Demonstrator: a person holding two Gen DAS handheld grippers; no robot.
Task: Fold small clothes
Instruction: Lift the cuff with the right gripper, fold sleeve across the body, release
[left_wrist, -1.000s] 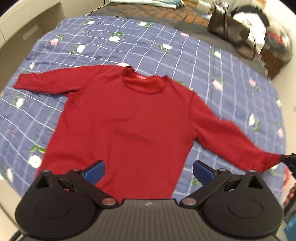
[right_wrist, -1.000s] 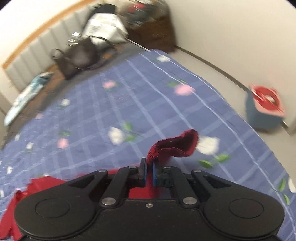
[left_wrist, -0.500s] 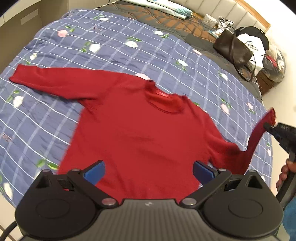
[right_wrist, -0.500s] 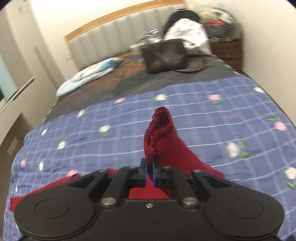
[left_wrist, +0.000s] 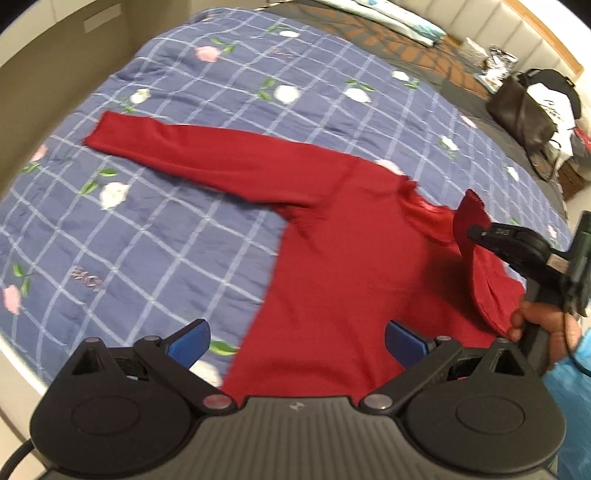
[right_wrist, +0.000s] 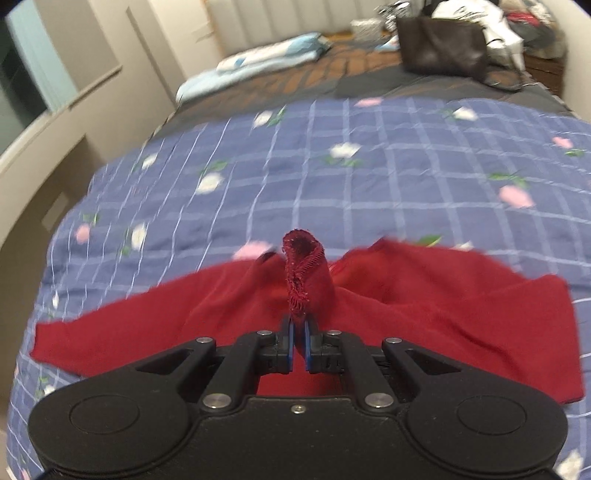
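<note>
a: where is the red sweater found?

b: it is spread on the blue checked bedspread of the bed, one sleeve stretched flat toward 10 o'clock in the left wrist view.

a: and the other sleeve?

b: its cuff is pinched by the right gripper, lifted over the sweater's body.

a: the left gripper?

b: it is spread wide over the hem, nothing held.
</note>
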